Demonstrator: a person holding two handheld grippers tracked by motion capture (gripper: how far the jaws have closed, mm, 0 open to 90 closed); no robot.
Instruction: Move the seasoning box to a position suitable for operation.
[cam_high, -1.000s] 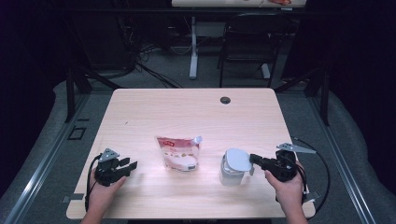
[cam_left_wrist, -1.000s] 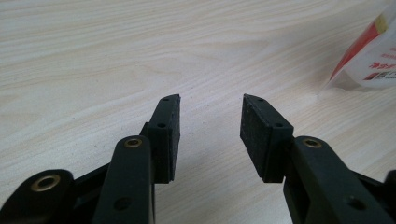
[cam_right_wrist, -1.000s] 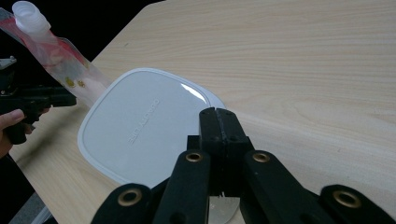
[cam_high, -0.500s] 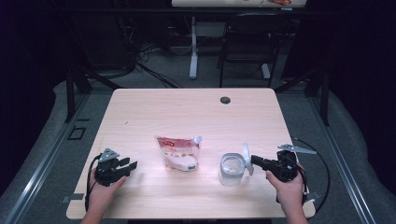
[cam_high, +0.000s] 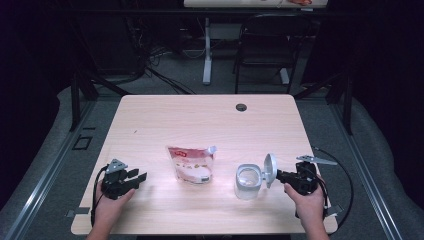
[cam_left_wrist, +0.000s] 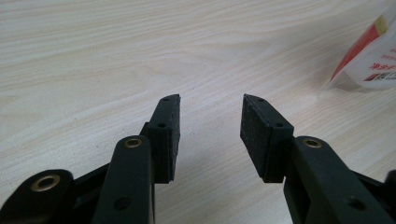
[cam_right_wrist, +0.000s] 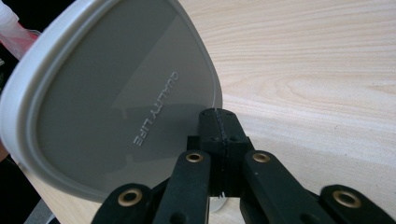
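High view: pale wooden rectangular table, with wide bare wood across its far half around a small dark round grommet near the far edge. All objects sit in the near half. White and red flat plastic pouch with a spout lies near the centre, well apart from both side edges. Clear round plastic container stands just right of the pouch, open at the top, with free wood between it and the near edge.

Grey rounded plastic lid is held on edge just beside the container's right rim, off the tabletop. Right gripper, near the table's right edge, has its jaws pressed together on the lid's rim; right gripper view shows the lid tilted, embossed "QUALITY LIFE".

Left gripper rests near the near-left corner, jaws spread with nothing between them; left gripper view shows bare wood ahead and the pouch's corner at far right.
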